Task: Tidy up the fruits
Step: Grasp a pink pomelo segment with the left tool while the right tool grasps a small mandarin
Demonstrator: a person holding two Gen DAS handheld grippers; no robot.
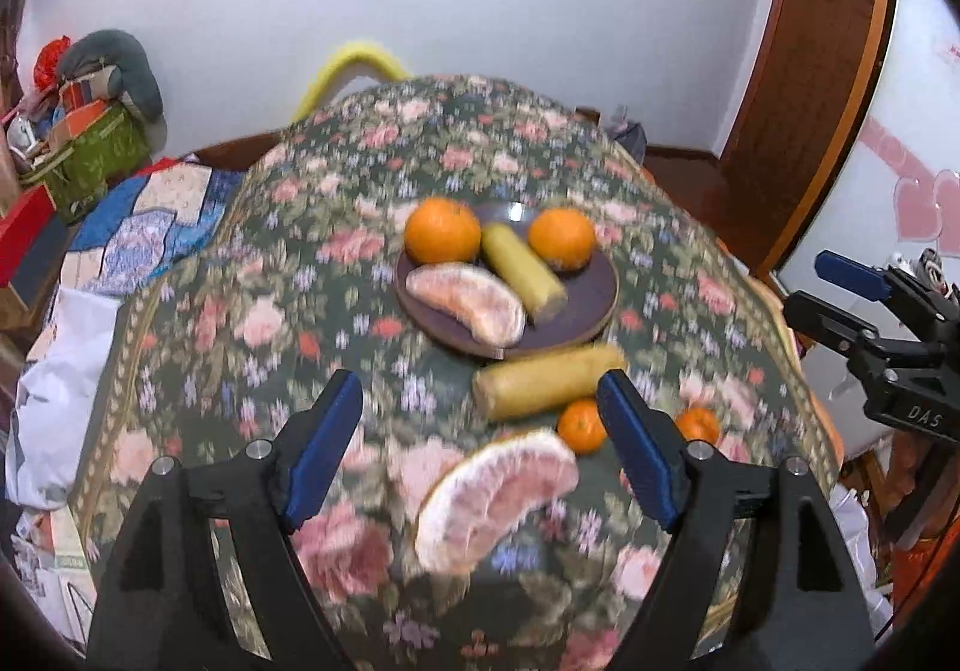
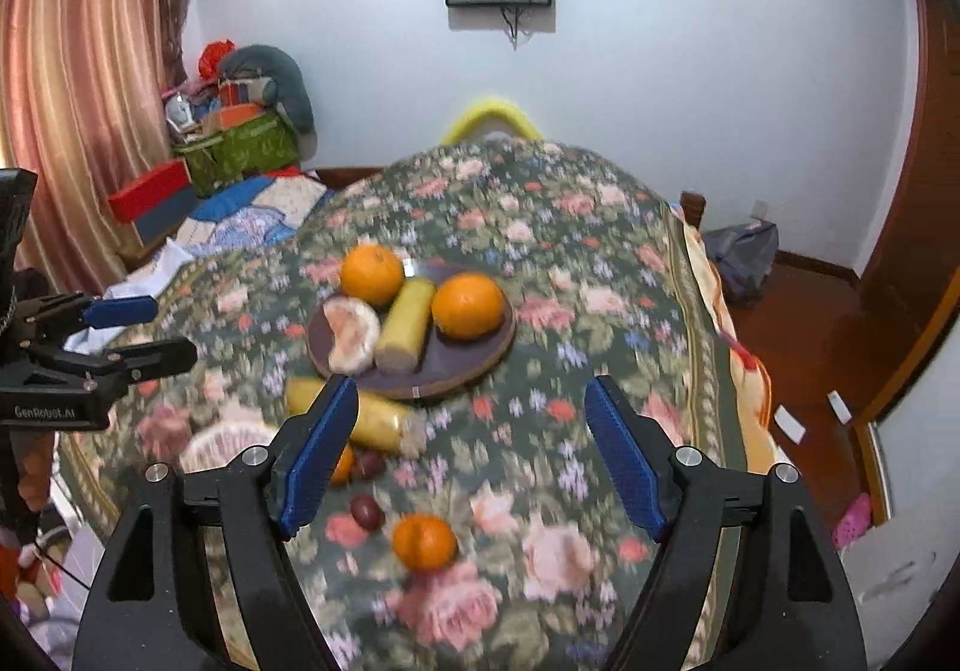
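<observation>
A dark round plate (image 1: 591, 305) (image 2: 486, 350) on the floral table holds two oranges (image 1: 443, 230) (image 1: 562, 238), a yellow-green cylinder (image 1: 523, 272) and a pomelo wedge (image 1: 465, 305). Off the plate lie a second cylinder (image 1: 549, 382) (image 2: 378, 419), a second pomelo wedge (image 1: 495, 500), two small mandarins (image 1: 581, 425) (image 1: 698, 425) and two dark small fruits (image 2: 367, 511). My left gripper (image 1: 483, 449) is open above the loose pomelo wedge. My right gripper (image 2: 468, 455) is open above a mandarin (image 2: 425, 542).
The floral tablecloth (image 1: 336, 275) covers the table. Left of it lie a patchwork quilt (image 1: 156, 215), boxes and a green bag (image 1: 102, 149). A wooden door (image 1: 810, 89) and red-brown floor (image 2: 798, 347) are to the right. A yellow chair back (image 2: 489, 116) stands behind the table.
</observation>
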